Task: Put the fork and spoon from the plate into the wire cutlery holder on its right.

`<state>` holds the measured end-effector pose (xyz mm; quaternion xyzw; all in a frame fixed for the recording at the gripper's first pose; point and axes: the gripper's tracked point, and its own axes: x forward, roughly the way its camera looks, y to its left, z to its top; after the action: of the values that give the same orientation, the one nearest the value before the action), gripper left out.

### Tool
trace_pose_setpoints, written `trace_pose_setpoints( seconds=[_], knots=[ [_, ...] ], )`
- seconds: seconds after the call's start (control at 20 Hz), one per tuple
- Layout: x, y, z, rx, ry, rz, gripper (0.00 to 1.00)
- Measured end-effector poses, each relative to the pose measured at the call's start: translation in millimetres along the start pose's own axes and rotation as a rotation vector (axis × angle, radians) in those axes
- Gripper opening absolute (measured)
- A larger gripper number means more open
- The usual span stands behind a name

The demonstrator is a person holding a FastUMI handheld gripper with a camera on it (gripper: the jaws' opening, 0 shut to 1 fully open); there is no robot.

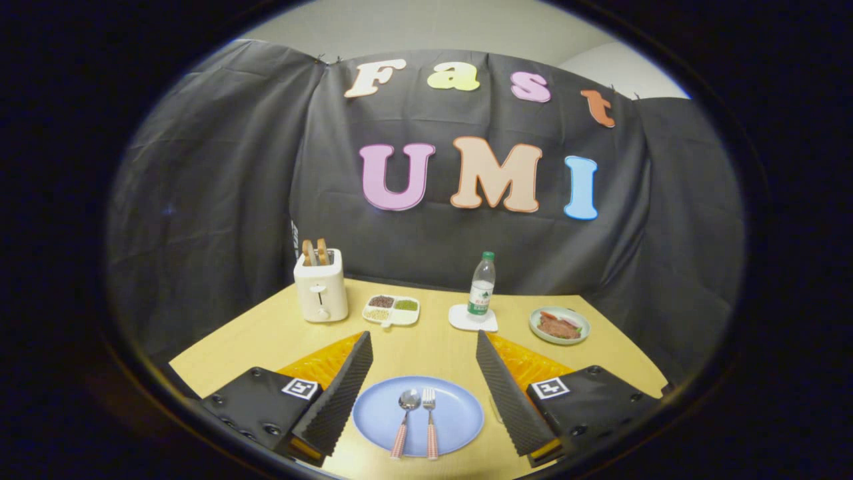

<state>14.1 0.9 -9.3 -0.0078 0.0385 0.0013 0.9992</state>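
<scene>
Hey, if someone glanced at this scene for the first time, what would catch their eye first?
Most likely the blue plate lying between the open fingers, with a spoon and fork side by side on it. Beyond it, a white toaster with bread in its slots stands at the table's far left, and a water bottle rises near the middle.

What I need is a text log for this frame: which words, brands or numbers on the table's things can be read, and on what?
Water bottle label: print too small to read.
Square markers on the gripper: coded patterns, no words.
Toaster: no text visible.
The gripper is open, its fingers flanking the plate with spoon and fork.
</scene>
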Motion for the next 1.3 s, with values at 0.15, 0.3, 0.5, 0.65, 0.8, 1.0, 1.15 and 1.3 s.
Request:
trace_pose_setpoints(
  seconds=[0.15, 0.3, 0.5, 0.65, 0.8, 1.0, 1.15, 1.3],
  knots=[
    [5.3, -6.9, -6.7, -0.019, 0.061, -0.029, 0.99],
    [15.2, -7.9, -22.9, -0.029, 0.147, -0.041, 0.99],
    [25.2, -12.6, -52.3, 0.005, 0.292, -0.06, 0.99],
    [30.4, -24.5, -82.3, 0.04, 0.431, -0.12, 0.99],
    [26.2, -31.3, -108.8, 0.074, 0.599, -0.18, 0.99],
    [35.8, -31.1, -136.0, -0.001, 0.751, -0.151, 0.99],
    [43.0, -32.9, -157.8, -0.11, 0.831, -0.114, 0.99],
    [48.7, -28.1, -182.0, -0.159, 0.877, -0.064, 0.99]
  ],
)
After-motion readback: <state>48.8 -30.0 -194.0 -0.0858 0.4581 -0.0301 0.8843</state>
